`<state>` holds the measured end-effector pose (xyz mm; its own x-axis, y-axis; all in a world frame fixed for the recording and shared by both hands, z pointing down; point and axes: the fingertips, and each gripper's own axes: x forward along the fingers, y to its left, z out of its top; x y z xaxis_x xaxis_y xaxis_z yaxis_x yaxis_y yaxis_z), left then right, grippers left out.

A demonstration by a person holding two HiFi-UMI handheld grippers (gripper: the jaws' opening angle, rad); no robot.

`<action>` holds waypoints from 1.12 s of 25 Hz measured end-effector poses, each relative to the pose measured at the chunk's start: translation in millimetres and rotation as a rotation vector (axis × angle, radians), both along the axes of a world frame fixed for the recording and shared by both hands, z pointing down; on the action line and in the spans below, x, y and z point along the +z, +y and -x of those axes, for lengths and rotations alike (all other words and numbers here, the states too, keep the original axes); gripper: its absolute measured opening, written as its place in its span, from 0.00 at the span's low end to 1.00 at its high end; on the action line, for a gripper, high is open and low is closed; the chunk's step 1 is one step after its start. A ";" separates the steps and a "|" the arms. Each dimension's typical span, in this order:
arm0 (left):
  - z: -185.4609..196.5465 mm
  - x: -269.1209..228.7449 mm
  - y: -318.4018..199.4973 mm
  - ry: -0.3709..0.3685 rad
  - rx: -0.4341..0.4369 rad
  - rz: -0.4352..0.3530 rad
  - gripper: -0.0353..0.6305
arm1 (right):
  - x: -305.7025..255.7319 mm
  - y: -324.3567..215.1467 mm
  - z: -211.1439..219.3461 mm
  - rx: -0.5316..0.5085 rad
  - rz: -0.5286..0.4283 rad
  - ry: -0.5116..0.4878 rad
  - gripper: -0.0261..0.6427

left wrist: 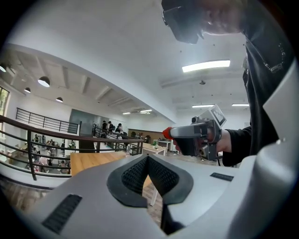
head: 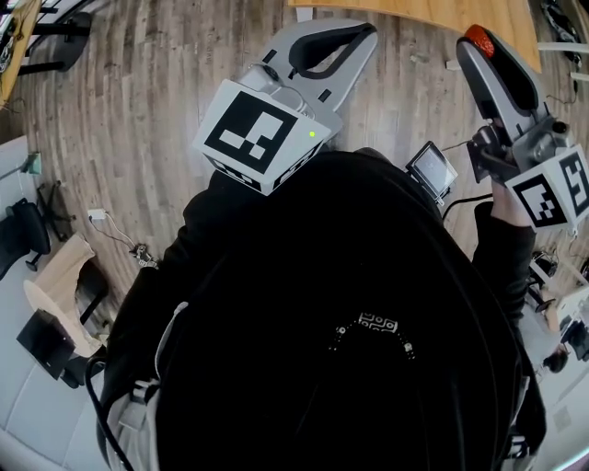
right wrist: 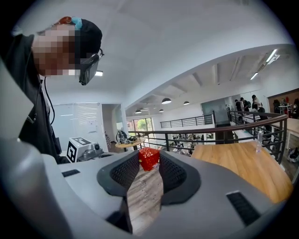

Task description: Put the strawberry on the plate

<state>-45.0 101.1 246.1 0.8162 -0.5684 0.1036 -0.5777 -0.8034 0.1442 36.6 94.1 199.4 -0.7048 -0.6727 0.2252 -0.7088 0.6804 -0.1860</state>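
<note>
The red strawberry (right wrist: 149,158) sits pinched between the tips of my right gripper (right wrist: 149,164), which is shut on it. In the head view the strawberry (head: 479,40) shows at the tip of the right gripper (head: 471,48), held out level at the upper right near a wooden table (head: 442,13). My left gripper (head: 364,33) is held out beside it, jaws shut and tips meeting with nothing between them (left wrist: 147,158). The left gripper view shows the strawberry (left wrist: 167,134) at the front of the right gripper. No plate is in any view.
A dark metal railing (right wrist: 224,130) runs behind a wooden tabletop (right wrist: 243,163). Below me is wood-plank floor (head: 138,83). A black office chair (head: 28,230) and a wooden stand (head: 60,285) are at the left. The person's black clothing (head: 331,322) fills the lower head view.
</note>
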 end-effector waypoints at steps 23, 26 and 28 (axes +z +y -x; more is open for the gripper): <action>-3.2 -0.7 -39.5 -0.028 -0.064 -0.025 0.05 | -6.3 -46.1 -8.3 -0.055 -0.040 -0.074 0.25; -12.9 -4.9 -64.9 -0.033 -0.064 -0.018 0.05 | -10.4 -73.6 -19.0 -0.055 -0.029 -0.084 0.25; -17.3 -2.2 -93.1 -0.036 -0.066 -0.008 0.05 | -6.3 -104.2 -24.0 -0.057 -0.013 -0.096 0.25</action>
